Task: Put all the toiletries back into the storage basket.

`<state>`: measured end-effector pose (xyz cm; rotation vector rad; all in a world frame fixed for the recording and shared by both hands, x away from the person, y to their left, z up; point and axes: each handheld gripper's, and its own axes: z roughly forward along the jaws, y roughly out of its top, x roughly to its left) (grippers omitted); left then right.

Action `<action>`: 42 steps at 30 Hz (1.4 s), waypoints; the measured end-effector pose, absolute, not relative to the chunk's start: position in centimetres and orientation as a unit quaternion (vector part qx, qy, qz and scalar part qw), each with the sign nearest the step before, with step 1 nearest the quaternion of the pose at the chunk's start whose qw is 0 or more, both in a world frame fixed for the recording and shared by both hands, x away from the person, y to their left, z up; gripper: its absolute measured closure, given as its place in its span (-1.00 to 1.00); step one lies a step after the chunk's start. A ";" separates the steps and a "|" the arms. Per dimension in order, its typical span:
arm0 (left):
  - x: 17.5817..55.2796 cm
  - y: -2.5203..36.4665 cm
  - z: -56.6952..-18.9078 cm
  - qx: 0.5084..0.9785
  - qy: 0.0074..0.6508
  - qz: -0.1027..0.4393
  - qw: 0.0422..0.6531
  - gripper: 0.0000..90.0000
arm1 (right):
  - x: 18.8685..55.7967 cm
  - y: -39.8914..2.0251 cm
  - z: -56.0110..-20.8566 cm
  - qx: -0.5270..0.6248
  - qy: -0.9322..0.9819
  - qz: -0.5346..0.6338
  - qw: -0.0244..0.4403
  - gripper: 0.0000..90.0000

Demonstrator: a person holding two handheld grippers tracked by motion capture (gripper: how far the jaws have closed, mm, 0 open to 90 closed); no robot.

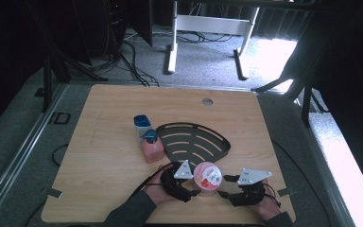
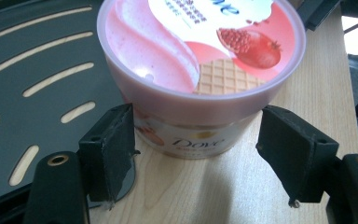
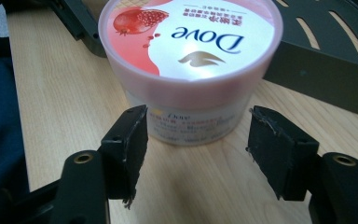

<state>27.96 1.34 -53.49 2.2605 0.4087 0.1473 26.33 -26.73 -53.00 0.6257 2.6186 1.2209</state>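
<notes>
The Dove tub (image 1: 207,177) stands upright on the table (image 1: 104,142) near its front edge, lid on and facing up, just in front of the black slotted tray (image 1: 194,142). Being round, it has no long axis across the table; its only axis runs straight up, so a side grip would work from either hand.

It sits between the two grippers. The left gripper (image 2: 196,140) comes at it from the person's left, and in the left gripper view its jaws are spread wide and flank the tub's lower wall below the lid rim: one pad (image 2: 114,149) looks to be touching or almost touching the wall, the other (image 2: 291,149) stands clear of it. The right gripper (image 3: 196,144) faces the tub from the opposite side with its jaws also apart, and in the right gripper view the tub lies just beyond the pad tips, not yet between them. The left therefore seems the nearer and better placed to close.

Both hands rest low at the front edge, forearms coming in from below, grippers aimed inward at each other. Two small bottles (image 1: 147,137) stand well off, left of the tray.
</notes>
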 end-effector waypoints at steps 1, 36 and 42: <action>28.0 1.3 -53.6 0.897 0.162 0.058 0.408 -0.38 | 26.5 -26.6 -53.0 0.209 0.882 0.412 0.090 -0.17; 27.4 0.5 -53.0 0.895 0.143 0.094 0.412 -0.59 | 27.2 -25.4 -53.0 0.181 0.892 0.407 0.079 -0.54; 27.2 0.4 -52.9 0.894 0.146 0.094 0.412 -0.59 | 27.2 -25.4 -52.9 0.185 0.892 0.406 0.074 -0.54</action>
